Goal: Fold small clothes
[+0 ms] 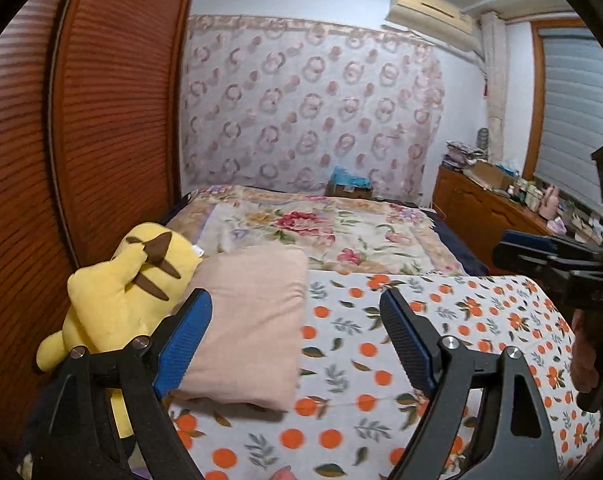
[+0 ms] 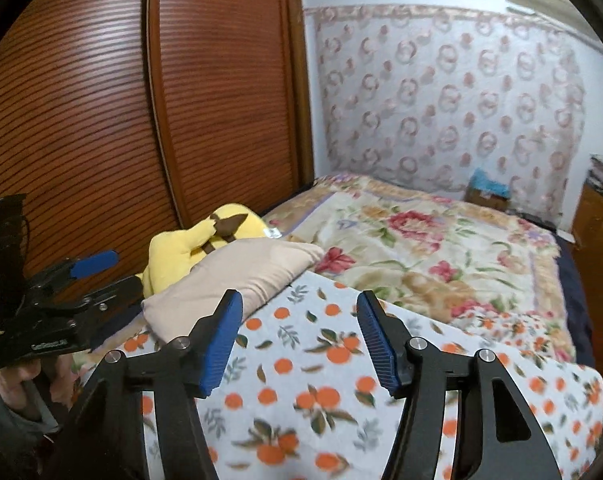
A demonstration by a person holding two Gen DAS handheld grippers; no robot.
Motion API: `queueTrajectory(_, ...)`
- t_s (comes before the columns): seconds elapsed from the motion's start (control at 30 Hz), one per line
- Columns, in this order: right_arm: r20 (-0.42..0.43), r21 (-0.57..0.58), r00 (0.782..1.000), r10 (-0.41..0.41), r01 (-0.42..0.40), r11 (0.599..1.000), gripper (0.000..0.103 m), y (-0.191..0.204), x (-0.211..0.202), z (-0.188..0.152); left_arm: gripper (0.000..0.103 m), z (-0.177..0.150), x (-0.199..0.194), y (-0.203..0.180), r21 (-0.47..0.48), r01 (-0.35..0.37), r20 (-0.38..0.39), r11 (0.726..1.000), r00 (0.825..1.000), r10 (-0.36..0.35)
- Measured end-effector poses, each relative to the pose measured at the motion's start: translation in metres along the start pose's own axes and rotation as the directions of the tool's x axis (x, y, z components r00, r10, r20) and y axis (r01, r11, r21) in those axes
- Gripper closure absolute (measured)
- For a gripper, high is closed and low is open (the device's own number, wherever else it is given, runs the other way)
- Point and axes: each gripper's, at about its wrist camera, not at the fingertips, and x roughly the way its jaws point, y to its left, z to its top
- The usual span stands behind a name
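A pale pink garment [image 1: 249,320] lies folded into a thick rectangle at the left end of a white cloth printed with oranges [image 1: 381,360] on the bed. My left gripper [image 1: 295,300] hovers above the garment's right edge, jaws wide open and holding nothing. In the right wrist view the same garment [image 2: 237,276] lies just ahead and left of my right gripper [image 2: 299,300], which stands open and empty over the orange-print cloth [image 2: 301,380]. Each gripper shows in the other's view: the right gripper [image 1: 541,248] at the right edge, the left gripper [image 2: 93,264] at the left, held by a hand.
A yellow plush toy [image 1: 121,292] leans against the garment's left side, beside dark wooden wardrobe doors [image 1: 101,120]. A floral quilt [image 1: 321,236] covers the far half of the bed. A small box [image 1: 347,184] sits at the far wall, a cluttered wooden dresser [image 1: 481,208] at the right.
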Motion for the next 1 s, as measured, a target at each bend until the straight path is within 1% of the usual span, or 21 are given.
queueTrajectory(0.03,0.011,0.009,1.000,-0.010,0.010,1.000,0.035,0.000,-0.010,-0.006,0.017,0.000,-0.004,-0.007,0.015,0.008,0.005,1.000,1.000,-0.008)
queueTrajectory(0.13,0.034,0.023,0.998,-0.043,0.042,0.999,0.030,0.006,-0.035,-0.020,0.017,0.000,-0.015,-0.020,0.037,0.028,0.015,0.999,0.999,-0.028)
queueTrajectory(0.3,0.052,0.047,0.991,-0.125,0.122,0.991,0.024,0.020,-0.071,-0.042,0.017,0.001,-0.038,-0.040,0.051,0.041,0.038,0.998,0.998,-0.043)
queueTrajectory(0.4,0.067,0.061,0.980,-0.189,0.185,0.981,0.023,0.031,-0.094,-0.053,0.017,0.002,-0.052,-0.052,0.067,0.057,0.050,0.996,0.997,-0.060)
queueTrajectory(0.5,0.087,0.093,0.965,-0.248,0.240,0.966,0.023,0.040,-0.122,-0.061,0.017,0.006,-0.065,-0.067,0.090,0.052,0.072,0.995,0.996,-0.058)
queueTrajectory(0.6,0.111,0.119,0.949,-0.294,0.281,0.952,0.023,0.050,-0.141,-0.069,0.017,0.010,-0.071,-0.080,0.112,0.048,0.068,0.993,0.996,-0.056)
queueTrajectory(0.77,0.123,0.151,0.931,-0.345,0.326,0.933,0.023,0.066,-0.161,-0.077,0.017,0.010,-0.082,-0.097,0.133,0.072,0.065,0.989,0.995,-0.081)
queueTrajectory(0.87,0.127,0.158,0.924,-0.362,0.341,0.927,0.023,0.072,-0.159,-0.078,0.017,0.009,-0.085,-0.103,0.134,0.085,0.063,0.987,0.994,-0.094)
queueTrajectory(1.0,0.127,0.166,0.920,-0.370,0.348,0.923,0.023,0.081,-0.154,-0.078,0.017,0.008,-0.086,-0.107,0.136,0.091,0.059,0.987,0.993,-0.099)
